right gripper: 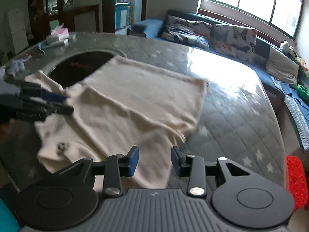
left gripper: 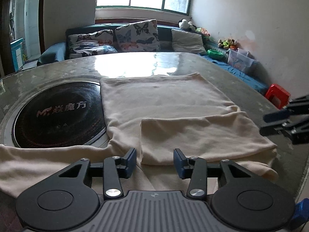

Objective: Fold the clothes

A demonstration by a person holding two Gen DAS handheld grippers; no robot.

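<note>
Lying across: the table [left gripper: 222,61] carries a cream garment [left gripper: 166,100], spread from the near edge toward the middle, its far hem well short of the far edge.
Long axis: the garment runs near-to-far from the left gripper, with one sleeve already folded over the body and the other trailing along the near edge to the left.
Overlap: the garment's left side drapes onto the dark round cooktop [left gripper: 58,112] set in the tabletop.
Open room: bare tabletop lies beyond the far hem and to the right; small clutter sits at the far left corner in the right wrist view.
Left gripper [left gripper: 154,161]: jaws wide, holding nothing, hovering over the near edge of the garment, just before the folded sleeve's end.
Right gripper [right gripper: 154,159]: jaws wide, empty, over the garment's right near corner.
Nearer hand: the left, judging by the trailing sleeve, is better placed to fold it in.
Risk: the cloth on the cooktop rim may snag or drag.
</note>
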